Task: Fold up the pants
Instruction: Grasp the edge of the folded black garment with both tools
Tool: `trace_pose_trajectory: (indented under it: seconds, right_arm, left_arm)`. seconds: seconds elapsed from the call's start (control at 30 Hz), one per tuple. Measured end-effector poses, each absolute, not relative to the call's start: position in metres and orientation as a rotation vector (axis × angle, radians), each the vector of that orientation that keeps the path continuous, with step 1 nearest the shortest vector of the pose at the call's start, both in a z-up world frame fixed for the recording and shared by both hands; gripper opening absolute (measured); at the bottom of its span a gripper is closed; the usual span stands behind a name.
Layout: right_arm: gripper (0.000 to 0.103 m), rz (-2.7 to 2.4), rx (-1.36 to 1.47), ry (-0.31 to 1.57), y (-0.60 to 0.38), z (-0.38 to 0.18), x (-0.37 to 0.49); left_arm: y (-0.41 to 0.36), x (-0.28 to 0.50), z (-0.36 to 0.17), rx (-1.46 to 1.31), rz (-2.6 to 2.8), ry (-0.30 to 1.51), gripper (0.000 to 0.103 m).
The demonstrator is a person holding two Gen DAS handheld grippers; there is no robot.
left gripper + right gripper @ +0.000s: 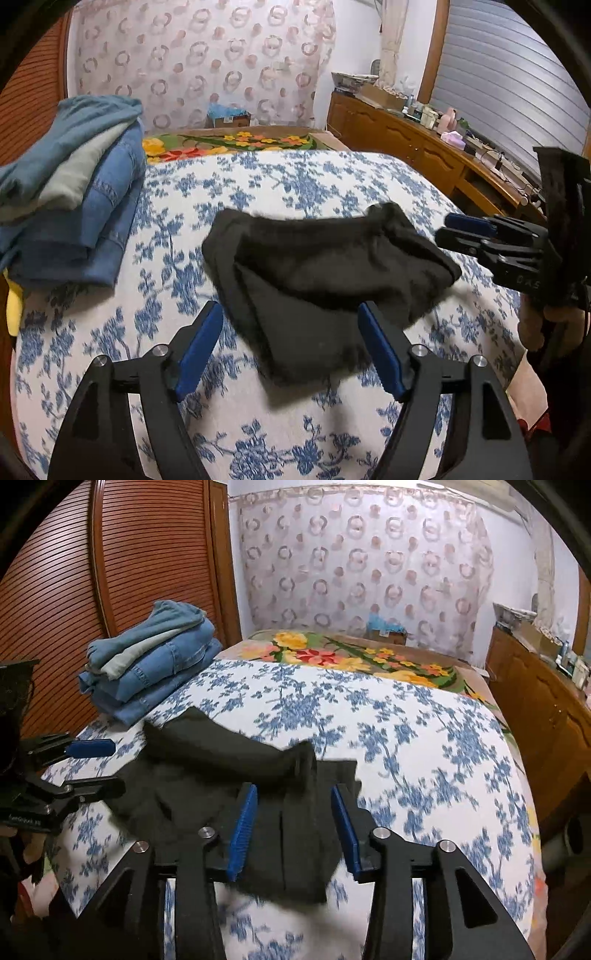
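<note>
Nearest the left wrist camera, the left gripper [290,345] is standing released at the bottom of the frame, its blue pads [199,350] spread wide and pressing on nothing. Between and just beyond them, the black pants [317,273] are lying folded in a loose bundle on the blue-flowered bedspread [258,192], at the centre of the frame.

In the right wrist view, the right gripper [293,827] is occupying the lower centre, its jaws parted with the near edge of the pants [236,771] lying between the blue pads [242,830]; neither pad is pressing the cloth, so this gripper is released too. At the right edge of the left wrist view, the same right gripper [461,230] is pointing toward the bundle's far corner. At the left edge of the right wrist view, the left gripper [99,766] is appearing beside the bundle.

Farther back, a stack of folded jeans [74,206] is resting at the left side of the bed. Beyond the bedspread, a bright flowered blanket [229,142] is covering the far end. A wooden dresser [413,144] is running along the right, and a patterned curtain [199,59] is hanging across the top.
</note>
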State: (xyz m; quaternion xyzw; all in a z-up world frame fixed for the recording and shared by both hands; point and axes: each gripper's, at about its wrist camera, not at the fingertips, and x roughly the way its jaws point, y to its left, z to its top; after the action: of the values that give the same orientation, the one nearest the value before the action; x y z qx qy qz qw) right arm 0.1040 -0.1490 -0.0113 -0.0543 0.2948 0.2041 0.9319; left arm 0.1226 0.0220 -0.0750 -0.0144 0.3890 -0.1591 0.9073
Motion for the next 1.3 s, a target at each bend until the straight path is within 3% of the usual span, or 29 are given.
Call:
trace_pose_trajectory:
  seconds: [0.43,0.77,1.13,1.3]
  right_arm:
    - [0.049,0.411,-0.126,0.722,-0.161,-0.044,0.100]
    - [0.065,0.372,-0.181,0.730,-0.151,-0.048,0.103]
    - [0.070,0.335,-0.209,0.715,-0.150,-0.049,0.099]
    - [0.079,0.277,-0.248,0.702,-0.146,-0.049,0.094]
  left_arm:
    - [0.021,0.127,-0.105,0.005,-0.293,0.884,0.076]
    - [0.018,0.125,-0.107,0.045,-0.278,0.866,0.082]
    - [0.018,0.123,-0.109,0.042,-0.262,0.871,0.085]
    - [0.020,0.120,-0.107,0.044,-0.266,0.857,0.084]
